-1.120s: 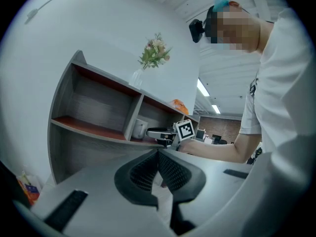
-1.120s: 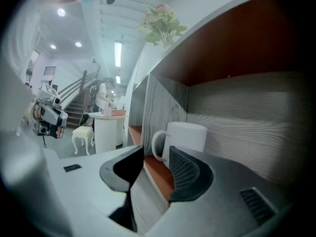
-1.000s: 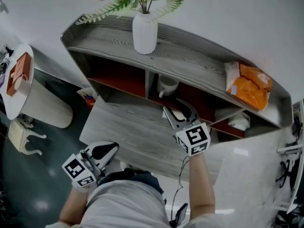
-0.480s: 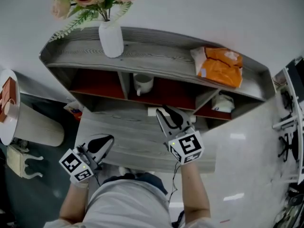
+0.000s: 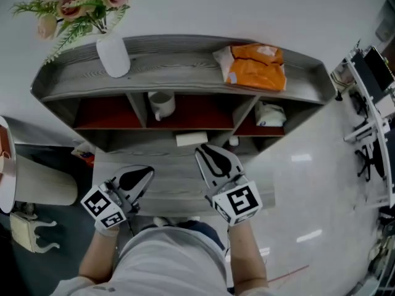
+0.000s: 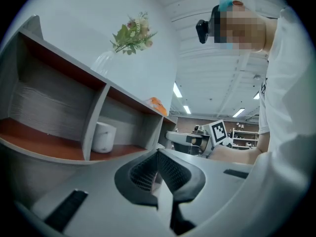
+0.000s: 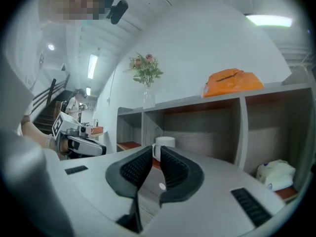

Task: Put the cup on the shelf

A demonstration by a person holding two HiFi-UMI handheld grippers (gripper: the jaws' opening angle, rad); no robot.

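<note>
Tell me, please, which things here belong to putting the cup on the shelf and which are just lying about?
Belongs to the job:
- cup, in the middle compartment
- shelf
- right gripper, jaws closing on nothing

Just lying about:
- vase of flowers and orange bag, on the top board
- white packet, in the right compartment
- flat white box, below

The grey two-jaw right gripper (image 5: 212, 158) now sits farther back from the white ceramic cup (image 5: 162, 104), toward the frame's lower centre. Its jaws are closing, nothing between them.
</note>
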